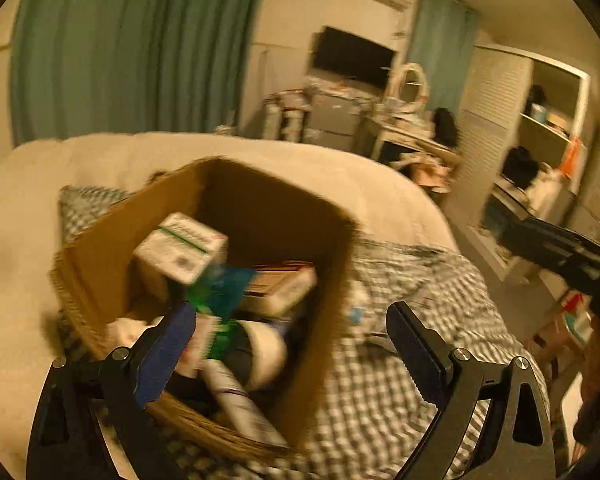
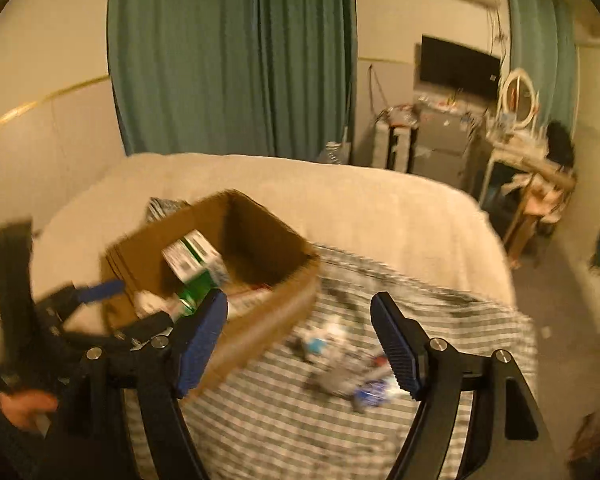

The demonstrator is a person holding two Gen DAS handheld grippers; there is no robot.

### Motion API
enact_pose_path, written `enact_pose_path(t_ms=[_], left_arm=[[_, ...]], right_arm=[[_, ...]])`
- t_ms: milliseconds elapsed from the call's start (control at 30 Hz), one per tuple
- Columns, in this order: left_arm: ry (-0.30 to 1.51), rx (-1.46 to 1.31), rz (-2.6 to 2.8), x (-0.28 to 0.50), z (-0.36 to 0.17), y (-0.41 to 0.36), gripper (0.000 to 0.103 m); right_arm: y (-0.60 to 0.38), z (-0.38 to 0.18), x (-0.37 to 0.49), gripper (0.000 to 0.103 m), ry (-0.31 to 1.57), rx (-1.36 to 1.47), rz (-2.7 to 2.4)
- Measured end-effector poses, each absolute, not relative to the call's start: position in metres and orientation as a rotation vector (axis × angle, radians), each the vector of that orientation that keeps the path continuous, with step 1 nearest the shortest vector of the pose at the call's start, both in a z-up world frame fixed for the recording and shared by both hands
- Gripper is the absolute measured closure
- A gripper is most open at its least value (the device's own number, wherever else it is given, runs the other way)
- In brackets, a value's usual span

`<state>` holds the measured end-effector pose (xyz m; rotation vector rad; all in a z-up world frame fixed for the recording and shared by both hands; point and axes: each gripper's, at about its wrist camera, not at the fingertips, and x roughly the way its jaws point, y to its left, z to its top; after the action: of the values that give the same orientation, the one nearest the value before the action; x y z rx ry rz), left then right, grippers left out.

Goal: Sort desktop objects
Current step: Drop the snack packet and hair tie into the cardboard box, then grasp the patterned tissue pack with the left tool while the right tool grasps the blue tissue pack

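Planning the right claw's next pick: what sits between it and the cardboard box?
In the right wrist view, checked bedding lies between the right claw and the cardboard box. A blurred pile of small items sits ahead between its fingers.

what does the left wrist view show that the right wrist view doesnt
Only the left wrist view: a white tube low in the box, and open shelves at the right. Only the right wrist view: a loose pile of small items on the striped cloth, and a hand. Both: the cardboard box with a green-and-white carton, both tools open.
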<state>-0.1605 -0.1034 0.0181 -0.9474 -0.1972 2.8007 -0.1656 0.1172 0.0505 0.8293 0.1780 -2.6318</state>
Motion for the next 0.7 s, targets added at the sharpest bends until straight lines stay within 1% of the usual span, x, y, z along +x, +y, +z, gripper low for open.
enact_pose_path(t_ms=[67,233,300,367,433,467,533,600,633,700], left_arm=[[-0.178,-0.898,2.768,-0.15,0.02,-0.084,0.001],[-0.131,-0.82,2.689,-0.139,0.008,-0.03,0.001],[-0.061,-0.822,2.674,-0.139,-0.002,-0.007,0.001],[0.037,-0.808,2.67,-0.138,-0.017,0.016,0.001],[0.14,-0.809,2.662,-0.144,-0.036,0.038,0.001],[0.181,-0.826,2.652,-0.149,-0.044,0.047,0.001],[0.254,-0.831,2.66,-0.159,-0.06,0.065,0.001],[0.287,-0.752,2.718,-0.164,-0.07,0.074,0.001],[0.293,-0.742,2.712,-0.171,-0.075,0.078,0.001],[0.301,-0.765,2.694,-0.188,-0.086,0.085,0.001]], right_arm=[[0.136,0.043,-0.155,0.029,0.198,0.812,-2.658],[0.183,0.009,-0.136,0.029,0.224,0.731,-2.769],[0.205,-0.013,-0.137,0.029,0.164,0.718,-2.785],[0.221,-0.033,-0.146,0.026,0.149,0.781,-2.778],[0.236,-0.055,-0.161,0.025,0.142,0.858,-2.791],[0.242,-0.064,-0.171,0.025,0.113,0.906,-2.79],[0.255,-0.077,-0.187,0.025,-0.02,0.936,-2.763],[0.263,-0.087,-0.196,0.025,-0.13,0.948,-2.717],[0.265,-0.092,-0.2,0.025,-0.156,0.95,-2.698],[0.263,-0.103,-0.207,0.025,-0.15,0.965,-2.68]])
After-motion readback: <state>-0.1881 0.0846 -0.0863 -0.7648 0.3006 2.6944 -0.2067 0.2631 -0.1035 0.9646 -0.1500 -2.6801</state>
